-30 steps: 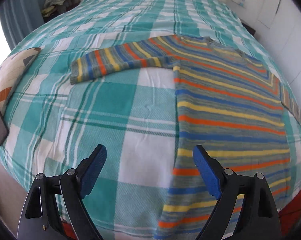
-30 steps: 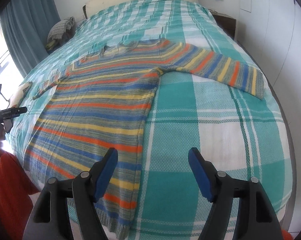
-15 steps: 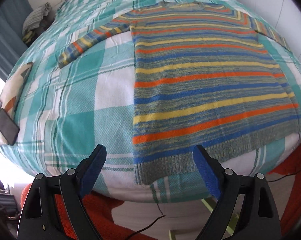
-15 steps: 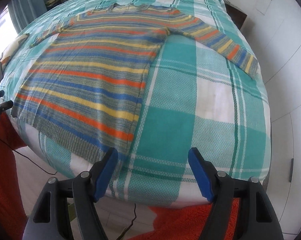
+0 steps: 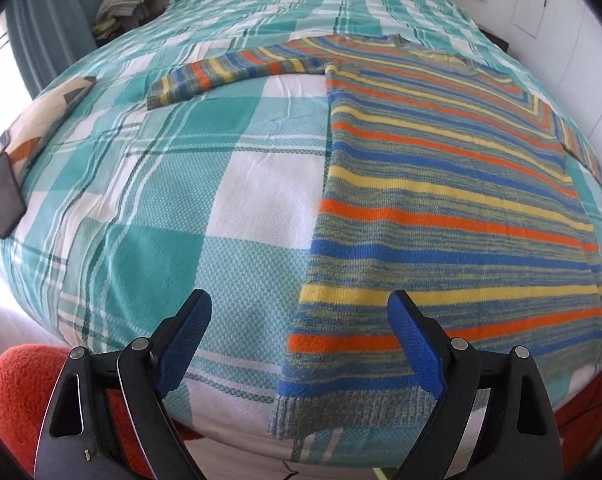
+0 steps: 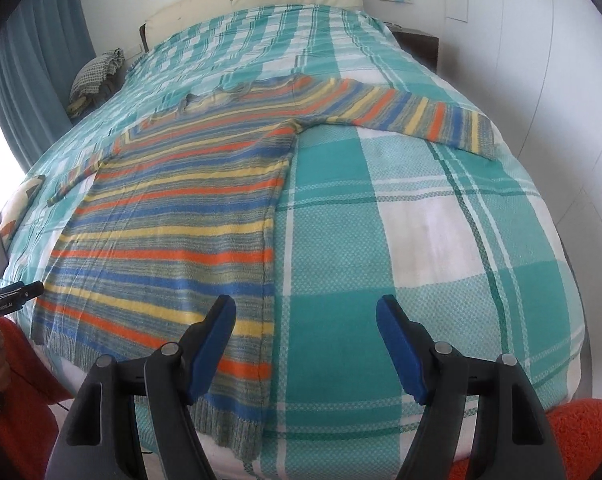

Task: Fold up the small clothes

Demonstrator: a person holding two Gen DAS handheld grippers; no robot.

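- Striped sweater [image 5: 441,200] spread flat, unfolded, on the plaid bedspread [image 5: 181,208]; fills right half of left wrist view, left-centre of right wrist view; hem at the near bed edge.
- Left sleeve [image 5: 237,70] stretched toward upper left of left view; right sleeve [image 6: 413,114] toward upper right of right view.
- Left gripper [image 5: 299,346] spread wide, empty, above the lower left hem corner.
- Right gripper [image 6: 305,348] spread wide, empty, above the lower right hem corner.
- Risk: thick knit, so a shallow bite likely catches the top layer only; fold would then split.
- Risk: plaid bedspread pinched together with the hem, dragging and wrinkling.
- Risk: uneven lift skews stripes.
- Phone [image 5: 3,196] on a cushion [image 5: 41,120] at far left, well apart.
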